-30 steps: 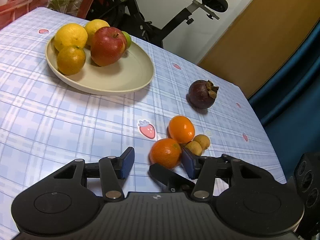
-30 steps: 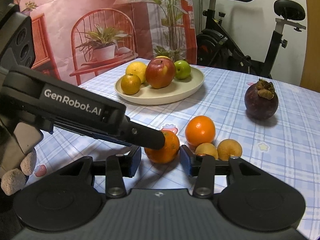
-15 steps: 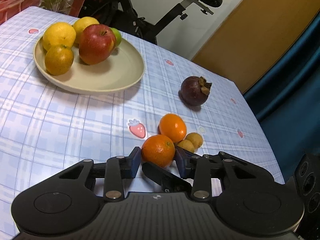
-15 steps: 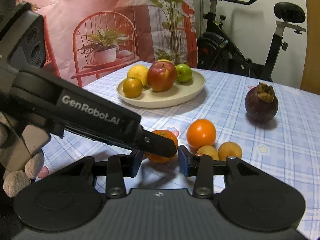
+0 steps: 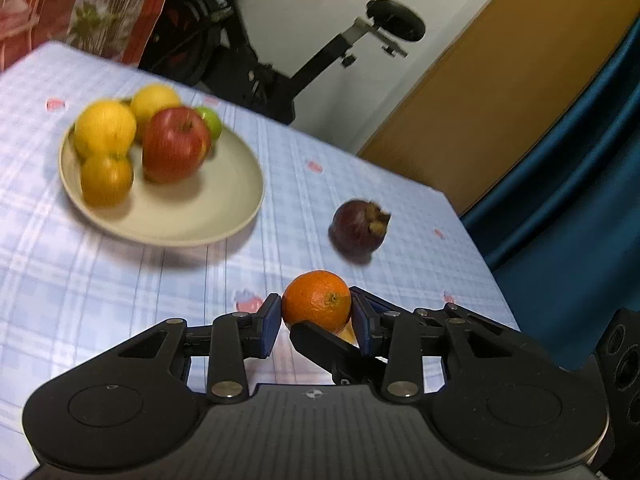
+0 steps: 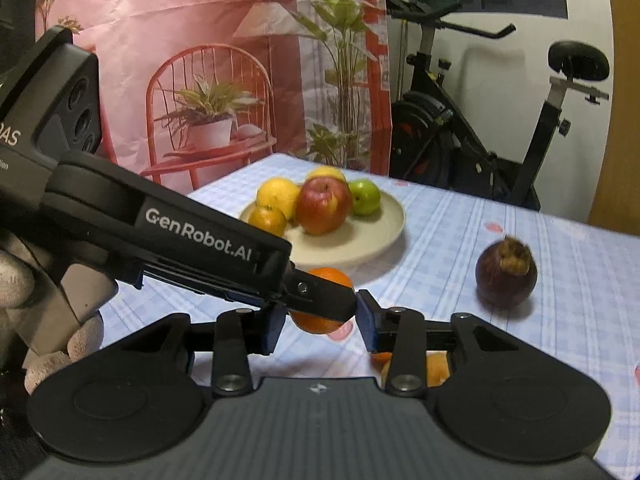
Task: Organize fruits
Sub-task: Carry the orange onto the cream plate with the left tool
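My left gripper is shut on an orange and holds it above the table; the orange also shows in the right wrist view, behind the left gripper's finger. My right gripper is open and empty just behind the left one. A beige plate at the far left holds a red apple, yellow citrus fruits and a green fruit. A dark mangosteen lies on the cloth right of the plate. Another orange and small brown fruits lie half hidden under my right gripper.
The table has a blue checked cloth. An exercise bike stands behind the table's far edge. A blue curtain hangs off the right side. A pink printed backdrop stands at the left.
My left gripper has shut on the orange and lifted it off the table. Both views have risen and tilted; the other orange and small fruits dropped out of the left view.
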Demonstrator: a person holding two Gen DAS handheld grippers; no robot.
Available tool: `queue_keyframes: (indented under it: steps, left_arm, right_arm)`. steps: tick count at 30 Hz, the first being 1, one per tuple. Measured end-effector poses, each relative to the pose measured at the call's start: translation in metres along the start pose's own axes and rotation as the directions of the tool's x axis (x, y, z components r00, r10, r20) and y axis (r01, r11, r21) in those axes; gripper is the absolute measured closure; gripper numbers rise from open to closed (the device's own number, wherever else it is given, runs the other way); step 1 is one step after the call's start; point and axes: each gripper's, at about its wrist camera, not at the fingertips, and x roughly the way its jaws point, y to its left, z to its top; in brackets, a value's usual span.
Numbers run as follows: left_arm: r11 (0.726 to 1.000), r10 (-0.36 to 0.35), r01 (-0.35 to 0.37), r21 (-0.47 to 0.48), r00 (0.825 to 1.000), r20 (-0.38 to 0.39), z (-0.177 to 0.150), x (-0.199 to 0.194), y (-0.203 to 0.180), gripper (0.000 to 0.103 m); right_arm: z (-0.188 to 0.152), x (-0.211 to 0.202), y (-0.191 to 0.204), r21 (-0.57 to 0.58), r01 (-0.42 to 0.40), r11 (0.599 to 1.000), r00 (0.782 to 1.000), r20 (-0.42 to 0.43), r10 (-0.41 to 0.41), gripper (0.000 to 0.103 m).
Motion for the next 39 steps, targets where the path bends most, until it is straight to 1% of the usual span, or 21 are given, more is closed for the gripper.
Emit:
queue_keyframes:
  steps: [5, 10, 15, 20, 24, 28, 39]
  left_arm:
    - [1.000, -0.003, 0.002, 0.011, 0.999, 0.032, 0.010, -0.011, -0.006, 0.062]
    - [1.000, -0.003, 0.001, 0.023, 0.998, 0.062, 0.026, -0.021, -0.008, 0.062]
    - [1.000, -0.001, -0.002, 0.028, 0.996, 0.095, 0.048, -0.026, -0.004, 0.062]
    - [1.000, 0.006, -0.008, 0.023, 0.994, 0.111, 0.064, -0.021, 0.004, 0.062]
    - [1.000, 0.022, -0.023, 0.007, 0.994, 0.105, 0.072, -0.013, 0.013, 0.062]
    - [0.999, 0.032, -0.033, 0.007, 0.995, 0.090, 0.079, -0.001, 0.023, 0.062]
    - [0.998, 0.062, -0.062, -0.015, 0.998, 0.031, 0.096, 0.044, 0.044, 0.062]
  right_arm:
    - [0.015, -0.005, 0.006, -0.028, 0.009, 1.000, 1.000, 0.016, -0.009, 0.062]
    - [0.035, -0.005, 0.012, -0.052, 0.011, 0.999, 0.999, 0.037, -0.009, 0.062]
    - [0.059, 0.005, 0.016, -0.073, 0.009, 0.997, 0.998, 0.059, -0.005, 0.062]
    - [0.078, 0.021, 0.014, -0.096, 0.003, 0.995, 0.998, 0.059, 0.003, 0.062]
    - [0.083, 0.037, 0.011, -0.104, -0.009, 0.995, 0.999, 0.046, 0.013, 0.062]
    - [0.082, 0.053, 0.002, -0.088, -0.018, 0.996, 0.999, 0.031, 0.021, 0.062]
    - [0.079, 0.103, -0.027, -0.038, -0.007, 0.999, 0.999, -0.037, 0.006, 0.062]
